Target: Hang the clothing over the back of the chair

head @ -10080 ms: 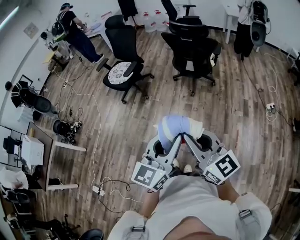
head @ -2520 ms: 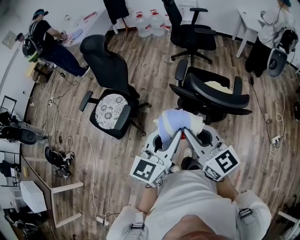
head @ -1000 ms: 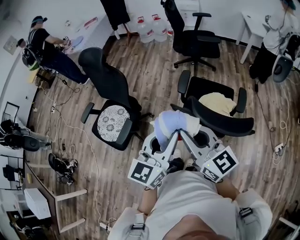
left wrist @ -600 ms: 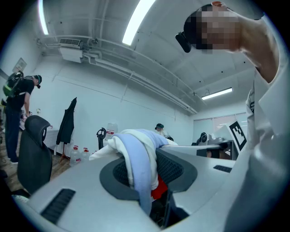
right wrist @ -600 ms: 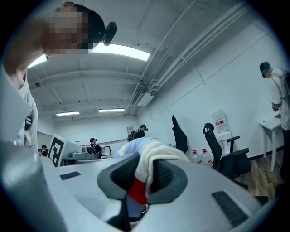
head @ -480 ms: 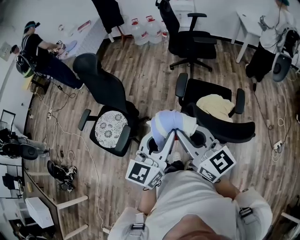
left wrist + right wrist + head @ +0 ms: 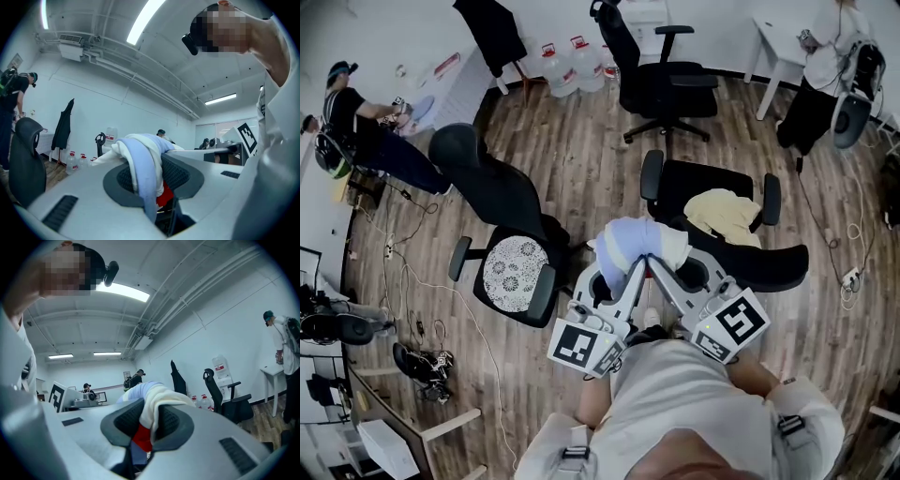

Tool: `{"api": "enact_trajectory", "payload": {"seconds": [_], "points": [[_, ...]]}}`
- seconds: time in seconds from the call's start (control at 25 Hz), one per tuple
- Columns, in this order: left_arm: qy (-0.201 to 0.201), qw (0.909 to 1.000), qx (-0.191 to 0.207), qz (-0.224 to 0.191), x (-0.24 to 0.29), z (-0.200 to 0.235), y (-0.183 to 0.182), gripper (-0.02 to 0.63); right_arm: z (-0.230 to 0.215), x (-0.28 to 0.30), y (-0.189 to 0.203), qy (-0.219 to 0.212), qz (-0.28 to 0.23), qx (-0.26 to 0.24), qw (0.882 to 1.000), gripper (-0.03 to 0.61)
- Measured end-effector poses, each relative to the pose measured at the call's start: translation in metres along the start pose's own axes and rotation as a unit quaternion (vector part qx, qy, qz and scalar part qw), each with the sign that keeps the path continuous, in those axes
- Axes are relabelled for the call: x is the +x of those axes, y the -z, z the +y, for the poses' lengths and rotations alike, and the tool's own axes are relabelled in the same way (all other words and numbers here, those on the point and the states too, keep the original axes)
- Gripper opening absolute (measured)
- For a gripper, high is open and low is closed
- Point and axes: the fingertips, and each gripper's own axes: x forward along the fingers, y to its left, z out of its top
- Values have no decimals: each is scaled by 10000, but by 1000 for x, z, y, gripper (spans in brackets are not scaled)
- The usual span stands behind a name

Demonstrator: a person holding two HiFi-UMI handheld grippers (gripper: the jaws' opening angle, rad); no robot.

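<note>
A bundled light-blue and white piece of clothing (image 7: 636, 243) is held up between my two grippers, which meet in a V in front of the person's body. My left gripper (image 7: 622, 273) is shut on the clothing (image 7: 140, 161), which drapes over its dark pads, with something red behind it. From the other side my right gripper (image 7: 144, 430) is shut on the same clothing (image 7: 152, 401). Just right of the bundle stands a black office chair; its curved back (image 7: 766, 265) is next to the right gripper (image 7: 672, 273), and a yellow cloth (image 7: 724, 213) lies on its seat.
A second black chair with a patterned seat cushion (image 7: 510, 268) stands close on the left. A third black chair (image 7: 652, 80) and water bottles (image 7: 564, 66) are by the far wall. People stand at the far left (image 7: 366, 131) and at the white table far right (image 7: 820, 70). Cables run across the wooden floor.
The person has walked on with both grippers still closed on the bundle. The chair with the yellow cloth has drawn nearer, its back now beside the right gripper. The patterned chair has slid left.
</note>
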Motion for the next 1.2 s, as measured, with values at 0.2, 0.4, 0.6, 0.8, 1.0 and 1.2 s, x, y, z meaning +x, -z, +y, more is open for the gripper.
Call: {"api": "enact_trajectory", "payload": {"seconds": [0.2,0.4,0.6,0.8,1.0,1.2], "points": [[209,9998,33,32,10,6,-7,123,-8,7,-8,216,-30,3,9998,63],[434,9990,82,62,24,9,-11,121,-21,10,-14,450,-123,8,9989,63],[600,9981,121,91,39,4,-13,123,-34,5,-20,620,-192,29,9979,63],[699,9972,254,94,55,-8,-18,123,-48,-6,-28,660,-288,160,9973,63],[757,9963,404,104,73,-22,-16,123,-67,-21,-32,670,-359,274,9967,63],[831,9954,466,141,89,-32,-17,123,-83,-29,-35,712,-403,372,9960,63]]}}
